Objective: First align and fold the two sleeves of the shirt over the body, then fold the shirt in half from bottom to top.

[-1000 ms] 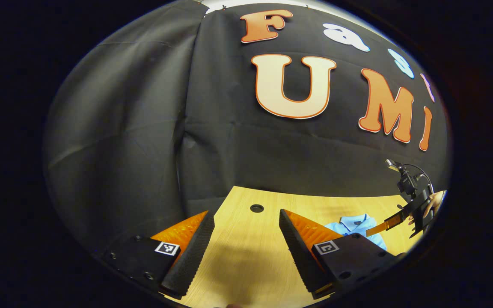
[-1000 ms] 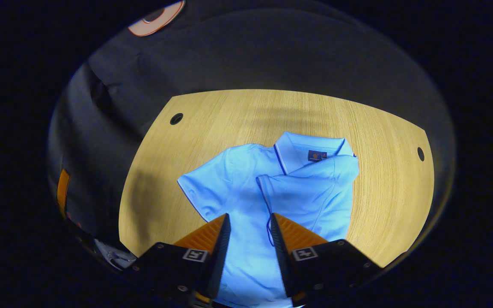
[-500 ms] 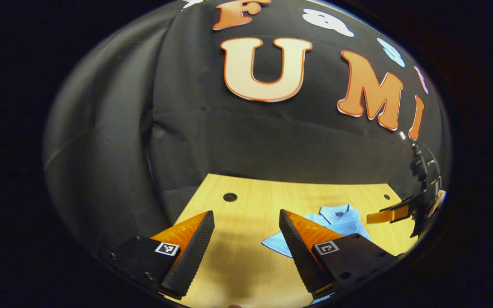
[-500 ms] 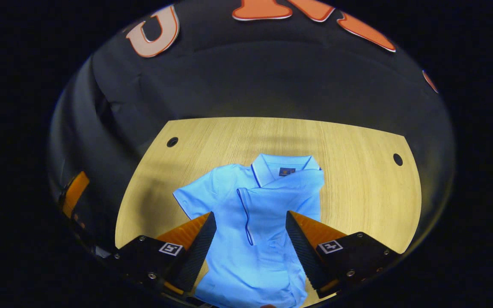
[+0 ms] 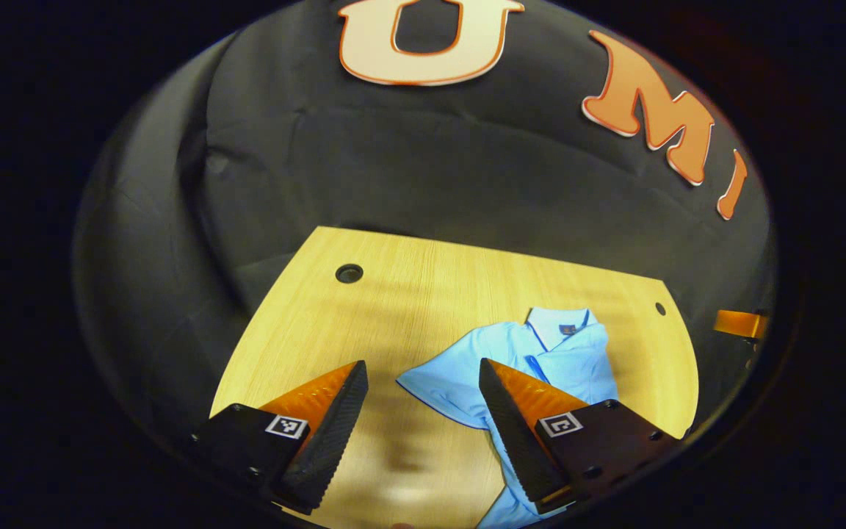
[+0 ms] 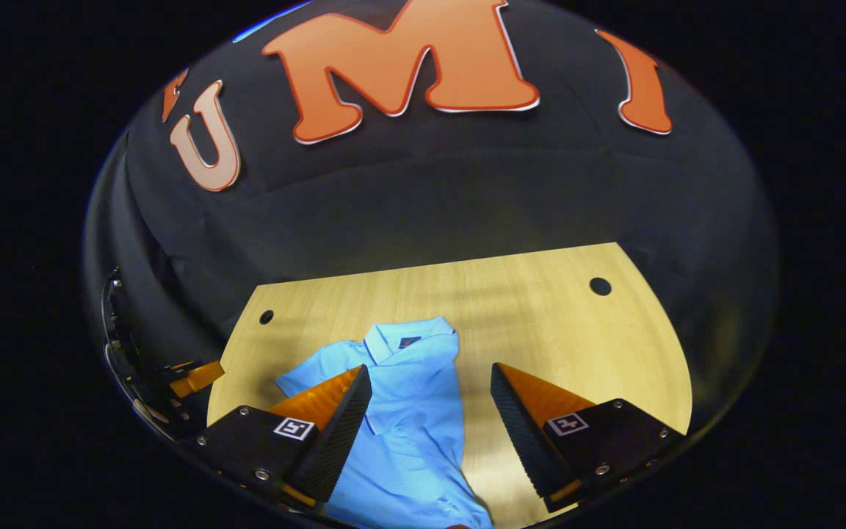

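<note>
- I am seeing the shirt (image 6: 401, 411) lying flat on the bench (image 6: 555, 323), collar toward the far wall, with one sleeve already folded across the body.
- The other sleeve (image 5: 441, 386) is sticking out sideways onto bare wood, so I am judging this fold to be the step in hand.
- I am holding the left gripper (image 5: 423, 433) above the bench with its fingers spread wide and nothing between them; that loose sleeve is lying just ahead of its tips.
- The right gripper (image 6: 430, 426) is hovering over the shirt's folded side, fingers also wide apart and holding nothing.
- To do this well, I am planning to pinch the sleeve near its cuff edge, catching only the top layer, not the body beneath.
- I am aiming to carry it straight across so its edge lines up with the folded sleeve and the collar stays centred.
- Dragging low could bunch the cloth, so I am intending to lift slightly before crossing over.
</note>
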`<state>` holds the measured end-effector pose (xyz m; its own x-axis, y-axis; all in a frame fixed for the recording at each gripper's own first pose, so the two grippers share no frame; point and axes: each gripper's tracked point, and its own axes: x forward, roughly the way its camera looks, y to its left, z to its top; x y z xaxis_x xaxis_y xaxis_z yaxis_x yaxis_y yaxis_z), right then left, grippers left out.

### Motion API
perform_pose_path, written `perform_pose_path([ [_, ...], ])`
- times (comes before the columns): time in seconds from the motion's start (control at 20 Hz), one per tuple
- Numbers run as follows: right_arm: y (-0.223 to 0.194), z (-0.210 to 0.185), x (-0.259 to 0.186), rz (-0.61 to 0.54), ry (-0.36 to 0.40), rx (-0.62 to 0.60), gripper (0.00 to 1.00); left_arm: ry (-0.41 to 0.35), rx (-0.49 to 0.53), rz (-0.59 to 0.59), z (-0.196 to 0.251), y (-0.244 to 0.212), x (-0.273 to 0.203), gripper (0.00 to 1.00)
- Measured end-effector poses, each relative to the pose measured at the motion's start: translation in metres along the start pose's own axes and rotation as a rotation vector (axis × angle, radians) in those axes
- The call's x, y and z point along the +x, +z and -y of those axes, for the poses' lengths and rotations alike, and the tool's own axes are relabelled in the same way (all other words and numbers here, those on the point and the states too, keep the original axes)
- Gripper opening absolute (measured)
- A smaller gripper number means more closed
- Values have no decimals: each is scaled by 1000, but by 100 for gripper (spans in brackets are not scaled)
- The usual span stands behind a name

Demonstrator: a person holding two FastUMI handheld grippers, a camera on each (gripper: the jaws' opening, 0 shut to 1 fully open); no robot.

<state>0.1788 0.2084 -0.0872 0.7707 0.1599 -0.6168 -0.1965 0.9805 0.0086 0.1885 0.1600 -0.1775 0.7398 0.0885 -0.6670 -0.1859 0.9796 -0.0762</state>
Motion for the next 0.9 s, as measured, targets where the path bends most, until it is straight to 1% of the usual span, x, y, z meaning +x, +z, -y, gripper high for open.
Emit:
perform_pose_path([
  [0.15,-3,27,-8,5,-7,27,99,-1,-64,-148,10,-22,37,99],
  [0.2,-6,32,-9,-4,-1,42,99,-3,-79,-191,10,-27,50,99],
  [0.3,-12,44,-13,-20,8,63,99,15,-111,-279,3,-44,74,99],
  [0.4,-16,55,-17,-28,18,85,99,24,-190,-382,1,-64,89,99],
  [0.45,-17,60,-18,-28,19,92,99,28,-216,-414,-1,-72,96,99],
  [0.7,-29,89,-12,-50,-4,111,99,65,-269,-502,-2,-97,121,99],
  [0.9,-42,102,-3,-84,-5,135,99,102,-248,-523,-3,-103,131,99],
])
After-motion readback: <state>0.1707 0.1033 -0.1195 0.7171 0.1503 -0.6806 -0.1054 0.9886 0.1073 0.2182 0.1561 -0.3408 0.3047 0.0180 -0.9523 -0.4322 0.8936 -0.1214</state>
